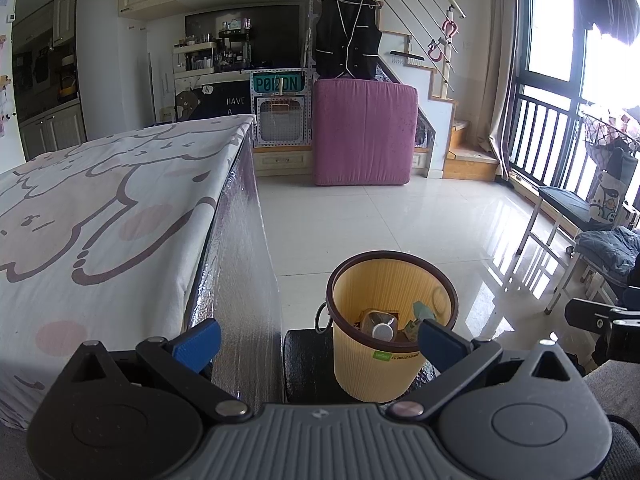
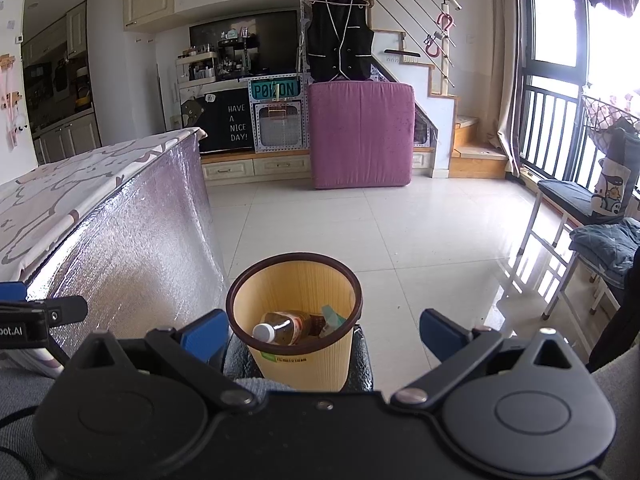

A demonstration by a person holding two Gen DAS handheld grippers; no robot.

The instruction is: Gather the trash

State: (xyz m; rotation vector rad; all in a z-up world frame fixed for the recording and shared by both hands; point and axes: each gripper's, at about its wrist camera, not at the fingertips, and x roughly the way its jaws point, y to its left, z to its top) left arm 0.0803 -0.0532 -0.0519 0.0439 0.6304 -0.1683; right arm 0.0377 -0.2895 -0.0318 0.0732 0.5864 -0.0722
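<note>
Now both claws hang spread and empty over a yellow bin with trash in it.

Left claw (image 1: 318, 340) and right claw (image 2: 324, 334) each have their blue fingers (image 2: 204, 336) wide apart, gripping nothing. Between them stands the bin (image 2: 296, 328), yellow with a dark brown rim, upright on a dark block (image 2: 362, 364) on the tiled floor (image 2: 400, 232). Inside the bin lies a plastic bottle (image 2: 286, 326) with a white cap, tipped on its side, with a pale green wrapper (image 2: 334, 316) just beside it. Left of the bin is a bench (image 1: 100, 208) under a cartoon-print cloth, its side covered in silvery foil. A purple cushion (image 2: 362, 134) stands upright farther back by the stairs.
</note>
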